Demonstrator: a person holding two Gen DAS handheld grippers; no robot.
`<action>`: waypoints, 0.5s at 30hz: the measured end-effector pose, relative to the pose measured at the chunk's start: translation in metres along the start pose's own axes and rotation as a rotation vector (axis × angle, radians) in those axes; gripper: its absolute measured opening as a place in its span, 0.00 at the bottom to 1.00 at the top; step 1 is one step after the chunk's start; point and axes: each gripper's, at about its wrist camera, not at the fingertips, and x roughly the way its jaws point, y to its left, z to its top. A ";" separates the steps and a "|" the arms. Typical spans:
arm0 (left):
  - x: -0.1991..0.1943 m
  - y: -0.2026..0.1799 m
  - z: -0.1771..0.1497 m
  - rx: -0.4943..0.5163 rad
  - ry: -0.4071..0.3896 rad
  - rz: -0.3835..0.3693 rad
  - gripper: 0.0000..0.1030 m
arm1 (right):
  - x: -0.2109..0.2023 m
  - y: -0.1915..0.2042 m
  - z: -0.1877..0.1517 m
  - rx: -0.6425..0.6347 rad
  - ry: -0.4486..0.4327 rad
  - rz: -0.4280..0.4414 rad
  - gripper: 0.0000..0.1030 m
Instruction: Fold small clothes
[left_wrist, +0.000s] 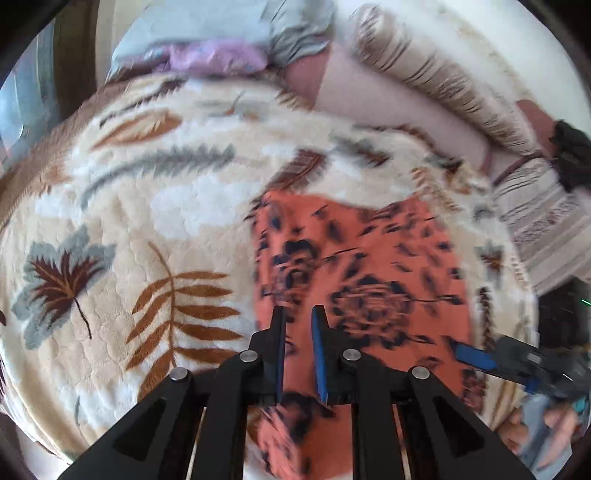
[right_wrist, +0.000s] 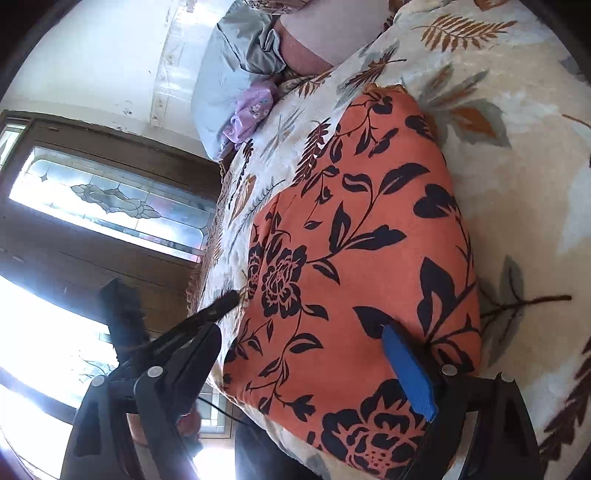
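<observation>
An orange garment (left_wrist: 369, 266) with a dark flower print lies flat and folded on a cream leaf-patterned blanket (left_wrist: 147, 206). My left gripper (left_wrist: 297, 314) hovers over the garment's near left part. Its blue-padded fingers stand a narrow gap apart, and only the flat cloth shows between them. In the right wrist view the same garment (right_wrist: 369, 229) fills the middle. My right gripper (right_wrist: 310, 314) is spread wide over its near end, one finger (right_wrist: 229, 299) at the cloth's left edge and the blue pad (right_wrist: 406, 369) on the right. The right gripper (left_wrist: 476, 356) also shows at the garment's right edge.
At the bed's far end lie a pale blue pillow (right_wrist: 221, 92), a crumpled purple cloth (right_wrist: 251, 110) and a grey cloth (left_wrist: 295, 40). A striped beige fabric (left_wrist: 535, 229) runs along the right. A hand (left_wrist: 546, 424) holds the right gripper. A wood-framed leaded window (right_wrist: 110, 199) stands beside the bed.
</observation>
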 end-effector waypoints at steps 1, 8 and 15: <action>-0.011 -0.006 -0.008 0.006 -0.031 0.001 0.15 | 0.000 -0.001 0.000 0.004 0.001 0.001 0.88; 0.012 0.001 -0.054 -0.006 0.068 0.134 0.17 | -0.009 0.017 0.011 0.030 0.011 -0.001 0.88; 0.012 -0.005 -0.056 0.020 0.073 0.154 0.20 | -0.004 -0.012 0.012 0.095 -0.003 -0.014 0.89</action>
